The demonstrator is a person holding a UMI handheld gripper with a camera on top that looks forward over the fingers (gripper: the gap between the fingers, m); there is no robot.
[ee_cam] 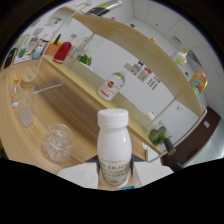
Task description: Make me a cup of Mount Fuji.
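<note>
Wooden counter [60, 107], pale striped grain, runs under a raised shelf ledge [145, 47] that sweeps from 10 o'clock toward 3 o'clock; white wall behind it with small posted cards. White milk bottle [113, 147], white cap on, stands dead centre between the fingers, long axis upright, label lettering partly readable low on the body. Gripper [114, 176]: only the pale inner faces of the two fingers show either side of the bottle's base, and they appear to press the bottle from both sides, so I judge it clasped and probably lifted off the counter; the base itself is hidden. Second bottle, clear with a red-and-white label [111, 86], stands beyond at 12 o'clock against the shelf front. Clear glass [56, 142], seemingly with ice, sits on the counter at 9 o'clock of the held bottle, near it; judged the pour target, so the coming move is a carry left and a tilt. Cap still on, which would need dealing with first. Smaller items: red object [62, 51] and green sprig [84, 59] at 11 o'clock on the shelf, small clear glasses [24, 107] at far 9 o'clock.
</note>
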